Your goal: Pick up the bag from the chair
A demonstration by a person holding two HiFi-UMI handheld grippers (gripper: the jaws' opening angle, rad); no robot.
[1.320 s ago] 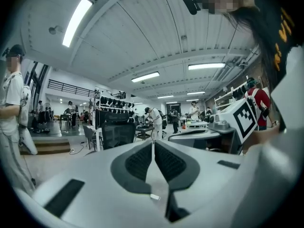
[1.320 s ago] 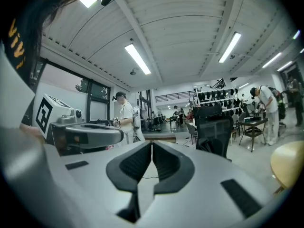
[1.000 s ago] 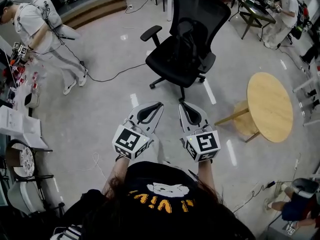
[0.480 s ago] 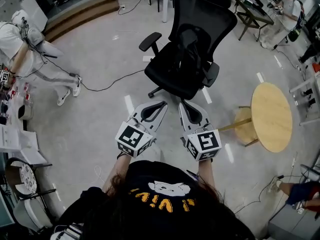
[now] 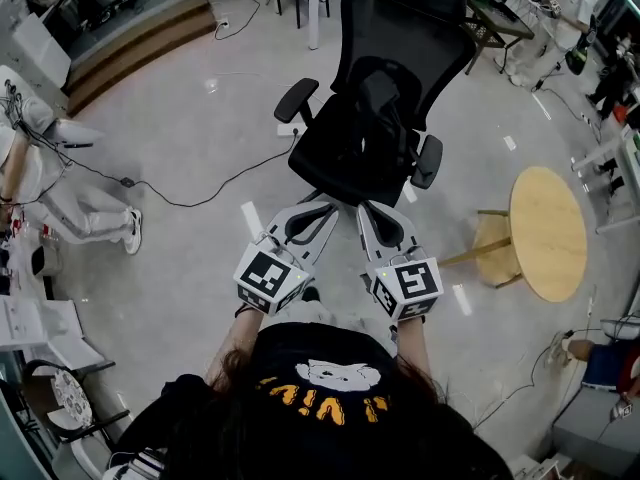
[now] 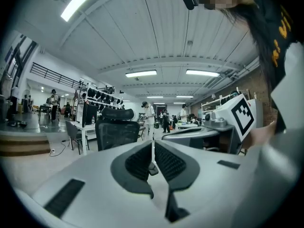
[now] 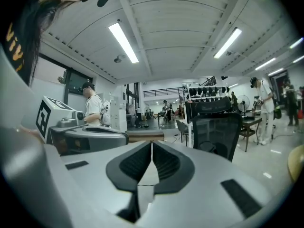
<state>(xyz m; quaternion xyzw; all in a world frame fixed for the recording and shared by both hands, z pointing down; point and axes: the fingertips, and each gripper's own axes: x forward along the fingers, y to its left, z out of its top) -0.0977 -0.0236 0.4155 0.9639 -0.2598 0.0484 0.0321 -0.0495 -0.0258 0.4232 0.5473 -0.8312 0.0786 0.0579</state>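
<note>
A black bag (image 5: 384, 118) sits on the seat of a black mesh office chair (image 5: 345, 163), leaning against its backrest. In the head view my left gripper (image 5: 325, 209) and right gripper (image 5: 364, 208) are held side by side, pointing at the chair, with their tips just short of the seat's front edge. Both are shut with nothing between the jaws. The left gripper view shows the left gripper (image 6: 152, 144) with the chair (image 6: 117, 131) ahead on the left. The right gripper view shows the right gripper (image 7: 152, 144) with the chair (image 7: 216, 129) ahead on the right.
A round wooden table (image 5: 547, 230) and a wooden stool (image 5: 490, 244) stand to the right of the chair. A black cable (image 5: 200, 183) runs over the floor on the left, near a person (image 5: 45, 173). A wooden step (image 5: 140, 30) and desks (image 5: 500, 13) lie farther back.
Both grippers have moved forward together towards the chair, which now sits lower and closer in the head view. The person on the left has slid towards the picture's edge. Jaws unchanged.
</note>
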